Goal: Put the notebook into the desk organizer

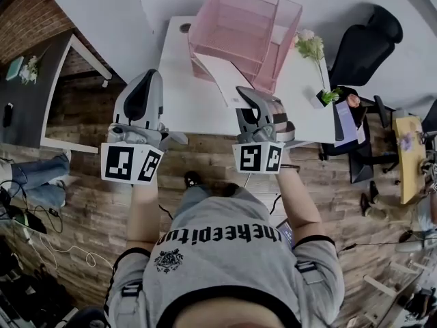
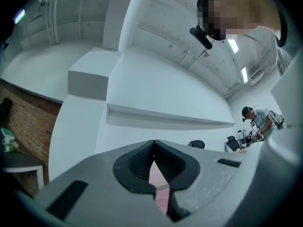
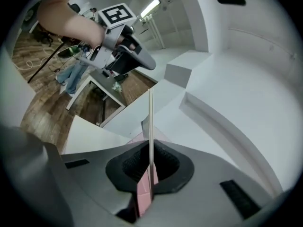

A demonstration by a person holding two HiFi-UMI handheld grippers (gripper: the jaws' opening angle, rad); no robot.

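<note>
A pink see-through desk organizer [image 1: 285, 41] stands on the white table [image 1: 179, 94]. A thin white notebook [image 1: 222, 75] slants from its front wall down toward my right gripper [image 1: 244, 93], which is shut on the notebook's lower edge. In the right gripper view the notebook [image 3: 150, 119] shows edge-on as a narrow white strip rising from between the pads of my right gripper [image 3: 150, 150], with pink behind. My left gripper [image 1: 153, 75] hovers over the table's left edge, apart from the notebook. In its own view my left gripper [image 2: 154, 143] is shut with nothing held.
A small potted plant [image 1: 319, 74] stands at the table's right end, with a black office chair [image 1: 369, 38] beyond it. A dark desk [image 1: 27, 94] is at the left over the wood floor. A person [image 2: 258, 119] stands far off in the left gripper view.
</note>
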